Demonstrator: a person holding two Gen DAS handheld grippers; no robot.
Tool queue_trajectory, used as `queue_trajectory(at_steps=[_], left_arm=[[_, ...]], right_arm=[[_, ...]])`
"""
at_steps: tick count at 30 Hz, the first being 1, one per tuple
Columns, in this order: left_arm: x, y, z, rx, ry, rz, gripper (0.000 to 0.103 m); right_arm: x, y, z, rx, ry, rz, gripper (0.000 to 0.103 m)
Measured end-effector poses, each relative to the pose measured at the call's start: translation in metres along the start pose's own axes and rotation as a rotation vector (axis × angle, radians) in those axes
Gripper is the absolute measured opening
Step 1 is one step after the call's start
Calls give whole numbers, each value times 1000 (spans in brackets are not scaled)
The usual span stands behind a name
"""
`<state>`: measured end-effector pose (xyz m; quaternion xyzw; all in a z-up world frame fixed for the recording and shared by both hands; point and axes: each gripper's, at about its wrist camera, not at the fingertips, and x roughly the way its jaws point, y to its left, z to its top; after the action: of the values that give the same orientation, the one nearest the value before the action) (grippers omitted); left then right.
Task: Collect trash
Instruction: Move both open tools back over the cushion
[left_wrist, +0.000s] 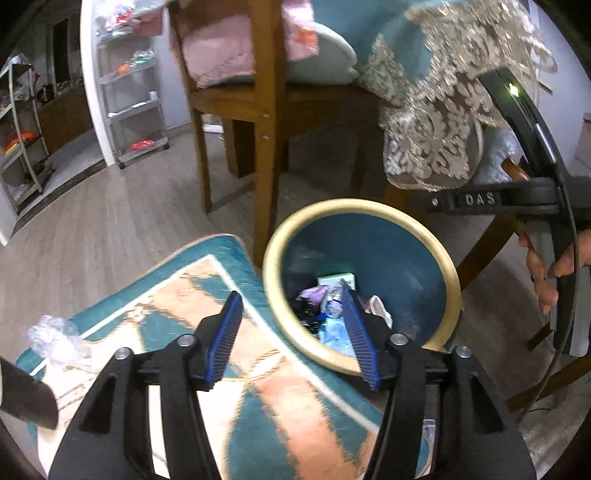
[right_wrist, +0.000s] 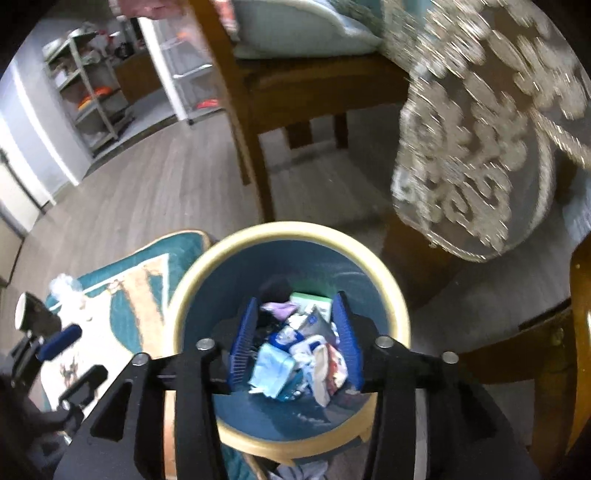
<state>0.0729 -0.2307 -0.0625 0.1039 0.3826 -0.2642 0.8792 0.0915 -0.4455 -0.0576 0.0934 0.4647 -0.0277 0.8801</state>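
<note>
Wooden chair (left_wrist: 266, 122) and lace tablecloth (left_wrist: 436, 122) stand behind the bin | patterned rug (left_wrist: 207, 295) beside it | blue bin with yellow rim (right_wrist: 207, 273) holds mixed trash (right_wrist: 295, 354) | crumpled plastic (left_wrist: 55, 338) lies on the rug's left edge, well left of left gripper (left_wrist: 291, 325), spread wide, empty | right gripper (right_wrist: 297, 343) wide apart over the bin, empty

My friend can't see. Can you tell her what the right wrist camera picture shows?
The open, empty right claw hovers over a blue trash bin with a gold rim, full of crumpled wrappers. A patterned rug lies left, with the left claw above it and a wooden chair behind.
</note>
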Motion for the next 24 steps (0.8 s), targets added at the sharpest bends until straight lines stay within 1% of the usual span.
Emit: queue_trajectory(at_steps=[3, 5, 7, 8, 13, 17, 19, 21, 24], left_arm=[[-16, 19, -2, -17, -20, 32, 65], [-29, 36, -5, -48, -30, 57, 72], [-40, 51, -9, -78, -33, 76, 76], [-46, 58, -11, -92, -35, 86, 79], [-79, 102, -21, -162, -52, 133, 89], [-102, 134, -32, -205, -66, 194, 95], [-110, 147, -37, -225, -70, 228, 97], [-115, 161, -43, -251, -67, 257, 97], [-118, 177, -50, -276, -59, 291, 97]], right_arm=[[-6, 20, -1, -56, -35, 33, 56], [-8, 31, -2, -79, -53, 54, 64], [-11, 47, -4, -113, -67, 85, 73], [-12, 58, -6, -141, -73, 101, 74], [-11, 102, -16, -253, -77, 155, 86], [-3, 143, -32, -345, -49, 200, 88], [-1, 162, -40, -379, -44, 219, 91], [4, 179, -52, -399, -32, 236, 94], [12, 203, -67, -423, -2, 258, 94]])
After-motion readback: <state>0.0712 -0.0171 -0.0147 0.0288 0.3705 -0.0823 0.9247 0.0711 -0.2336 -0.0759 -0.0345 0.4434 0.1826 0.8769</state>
